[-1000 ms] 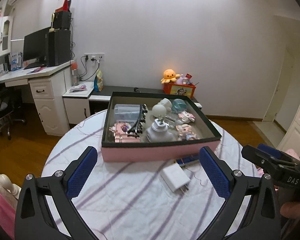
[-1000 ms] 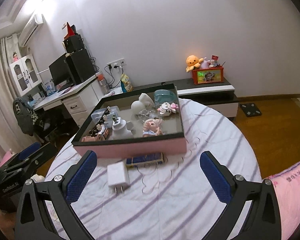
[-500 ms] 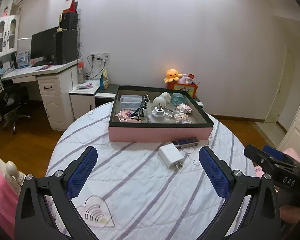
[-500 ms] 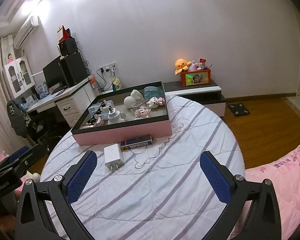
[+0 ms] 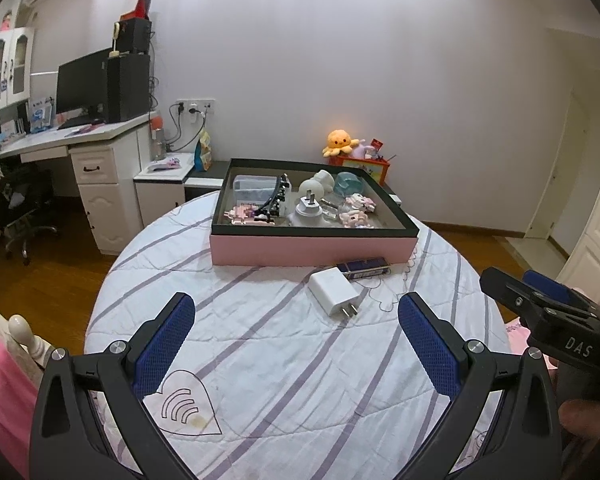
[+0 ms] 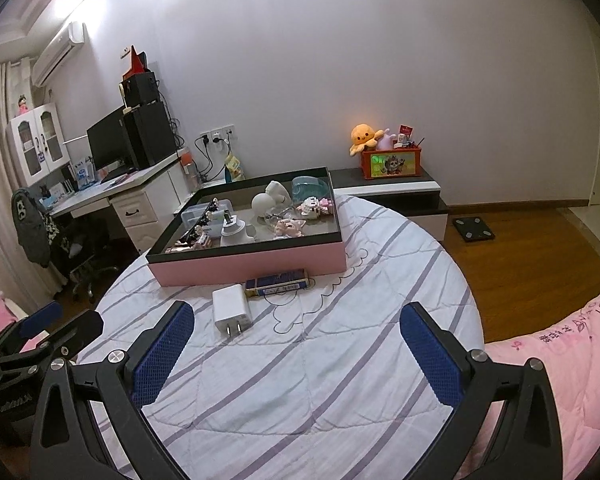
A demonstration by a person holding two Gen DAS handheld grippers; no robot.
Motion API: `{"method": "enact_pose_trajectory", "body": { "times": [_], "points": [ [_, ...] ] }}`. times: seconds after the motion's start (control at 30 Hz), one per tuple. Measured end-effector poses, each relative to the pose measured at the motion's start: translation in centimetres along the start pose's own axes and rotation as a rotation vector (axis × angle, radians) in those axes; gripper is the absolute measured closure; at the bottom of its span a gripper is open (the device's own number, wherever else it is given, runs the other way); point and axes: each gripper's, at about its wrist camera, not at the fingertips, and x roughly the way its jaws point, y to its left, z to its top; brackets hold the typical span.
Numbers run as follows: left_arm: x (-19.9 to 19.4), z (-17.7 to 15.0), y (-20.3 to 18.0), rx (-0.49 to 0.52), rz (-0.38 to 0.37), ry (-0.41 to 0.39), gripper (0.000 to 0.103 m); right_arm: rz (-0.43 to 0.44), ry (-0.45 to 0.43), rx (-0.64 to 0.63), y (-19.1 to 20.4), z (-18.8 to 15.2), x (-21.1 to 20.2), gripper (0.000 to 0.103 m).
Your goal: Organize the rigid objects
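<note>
A pink box with a black rim (image 5: pixel 314 249) (image 6: pixel 252 266) stands at the far side of a round table with a striped cloth (image 5: pixel 260 340) (image 6: pixel 320 360). It holds several small items: figurines, a white plug, a clear case. A white charger (image 5: pixel 334 294) (image 6: pixel 232 309) and a blue flat box (image 5: pixel 364 268) (image 6: pixel 278 282) lie on the cloth in front of the box. My left gripper (image 5: pixel 296 344) is open and empty, above the near part of the table. My right gripper (image 6: pixel 296 344) is open and empty too, and shows in the left wrist view (image 5: pixel 540 304).
A white desk (image 5: pixel 80 148) with a monitor stands at the left, an office chair (image 5: pixel 20 208) beside it. A low cabinet (image 6: pixel 392 196) with an orange toy box (image 6: pixel 390 162) stands behind the table. Pink bedding (image 6: pixel 560 352) lies at the right. Wood floor surrounds the table.
Both grippers have drawn back from the pink box and risen, so the table and box look smaller and farther. Both stay open and empty.
</note>
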Motion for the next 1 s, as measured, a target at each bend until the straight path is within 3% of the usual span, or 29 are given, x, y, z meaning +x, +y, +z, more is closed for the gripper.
{"method": "enact_pose_trajectory", "body": {
  "times": [0.6,1.0],
  "points": [
    [1.0,-0.4,0.0,-0.011,-0.015,0.028,0.0,-0.013,0.012,0.008,-0.5,-0.3,0.3,0.0],
    [8.5,-1.3,-2.2,-0.015,-0.014,0.144,0.0,-0.039,0.073,0.032,-2.8,-1.3,3.8,0.0]
  ]
}}
